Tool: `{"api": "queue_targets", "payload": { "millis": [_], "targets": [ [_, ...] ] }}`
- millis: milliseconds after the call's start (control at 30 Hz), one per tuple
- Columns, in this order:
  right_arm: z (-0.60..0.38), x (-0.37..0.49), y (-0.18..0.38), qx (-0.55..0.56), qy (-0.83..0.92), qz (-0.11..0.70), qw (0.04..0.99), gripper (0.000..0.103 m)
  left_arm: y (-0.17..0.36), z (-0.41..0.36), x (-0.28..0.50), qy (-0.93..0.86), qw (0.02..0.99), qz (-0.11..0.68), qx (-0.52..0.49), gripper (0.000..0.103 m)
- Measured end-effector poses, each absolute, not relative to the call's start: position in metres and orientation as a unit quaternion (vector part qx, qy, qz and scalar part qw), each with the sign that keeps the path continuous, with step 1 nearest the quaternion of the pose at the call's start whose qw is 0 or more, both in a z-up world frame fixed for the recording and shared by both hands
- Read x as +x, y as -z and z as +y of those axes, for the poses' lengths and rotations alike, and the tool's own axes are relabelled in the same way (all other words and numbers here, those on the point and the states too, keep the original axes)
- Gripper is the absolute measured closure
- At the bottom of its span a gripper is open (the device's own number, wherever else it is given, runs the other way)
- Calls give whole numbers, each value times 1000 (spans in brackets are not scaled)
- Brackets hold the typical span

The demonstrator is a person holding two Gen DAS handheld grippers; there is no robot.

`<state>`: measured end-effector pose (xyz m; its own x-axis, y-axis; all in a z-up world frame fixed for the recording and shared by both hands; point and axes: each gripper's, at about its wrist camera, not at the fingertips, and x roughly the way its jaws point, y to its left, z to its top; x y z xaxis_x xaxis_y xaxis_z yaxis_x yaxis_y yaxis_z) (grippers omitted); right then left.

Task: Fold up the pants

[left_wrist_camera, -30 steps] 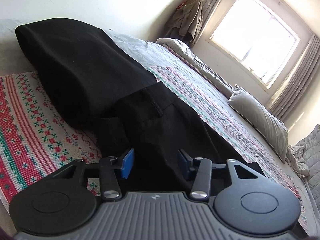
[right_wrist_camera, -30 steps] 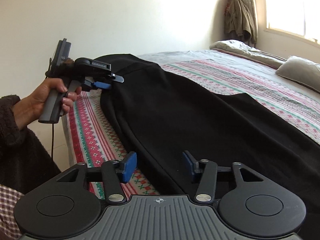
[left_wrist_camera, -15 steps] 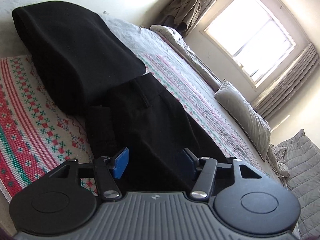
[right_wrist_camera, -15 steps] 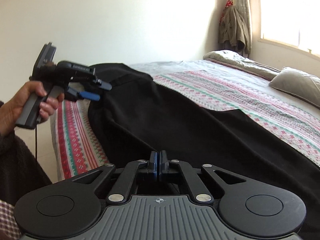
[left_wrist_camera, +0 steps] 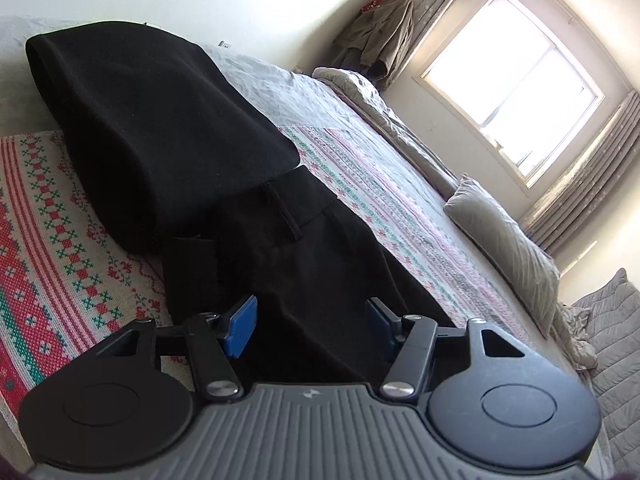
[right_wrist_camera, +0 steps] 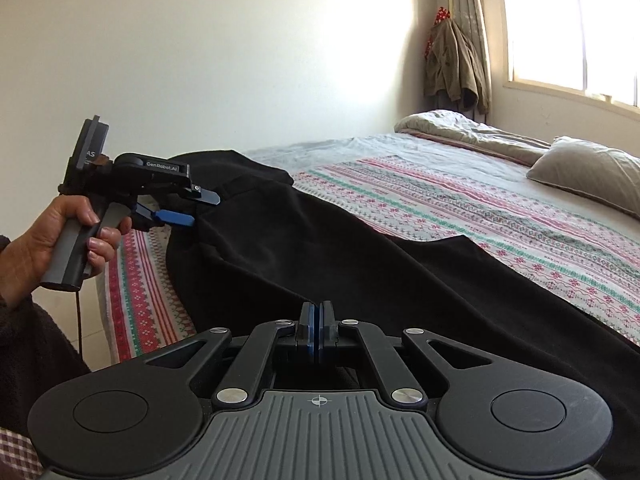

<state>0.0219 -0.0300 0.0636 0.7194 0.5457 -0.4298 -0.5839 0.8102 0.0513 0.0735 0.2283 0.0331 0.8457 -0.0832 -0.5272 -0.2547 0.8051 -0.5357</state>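
At the far left of the right wrist view, a hand (right_wrist_camera: 52, 248) grips the handle of the left gripper (right_wrist_camera: 192, 210), whose blue fingers stand wide apart, one above the other, at the near corner of the pants (right_wrist_camera: 360, 272). It is hard to tell whether the lower finger touches the cloth. In its own view the left gripper (left_wrist_camera: 310, 322) hangs over the waistband, with the black fabric showing between the spread pads (left_wrist_camera: 240, 326), and nothing is pinched there.

The pants lie on the bed (right_wrist_camera: 460, 196), on a blanket (left_wrist_camera: 44, 240) patterned in red, green and white. From the left wrist view, the leg part (left_wrist_camera: 160, 140) is doubled over into a thick fold at upper left, with the waistband and a belt loop (left_wrist_camera: 282, 216) just below and to the right of it. From the right wrist view the black cloth runs from the left gripper across the bed toward the lower right.

In the middle of the right wrist view, the right gripper (right_wrist_camera: 319, 328) has its blue pads pressed together. Whether it holds pants fabric cannot be told, since the closed pads hide the spot.

Further right, a grey pillow (right_wrist_camera: 592, 172) rests on the bed near the window (right_wrist_camera: 572, 24). A jacket (right_wrist_camera: 452, 64) hangs in the corner beside the curtain (right_wrist_camera: 468, 8).
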Motion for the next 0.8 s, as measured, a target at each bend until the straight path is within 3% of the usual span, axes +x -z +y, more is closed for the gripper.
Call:
{"api": "queue_targets", "payload": {
  "millis": [167, 233, 267, 567, 800],
  "targets": [
    [-30, 23, -61, -48, -306, 225, 924, 103, -25, 229, 80, -95, 908, 292, -285, 59],
    [-29, 23, -59, -51, -308, 228, 922, 103, -25, 228, 83, -104, 909, 293, -277, 79],
    [-29, 23, -58, -54, -308, 230, 922, 103, -26, 227, 83, -108, 912, 291, -268, 82],
    [-27, 14, -56, -78, -334, 242, 908, 103, -55, 216, 53, -126, 938, 247, -210, 83],
    [-18, 3, -48, -111, -374, 268, 881, 103, -37, 227, 45, -131, 926, 296, -192, 83]
  ]
}}
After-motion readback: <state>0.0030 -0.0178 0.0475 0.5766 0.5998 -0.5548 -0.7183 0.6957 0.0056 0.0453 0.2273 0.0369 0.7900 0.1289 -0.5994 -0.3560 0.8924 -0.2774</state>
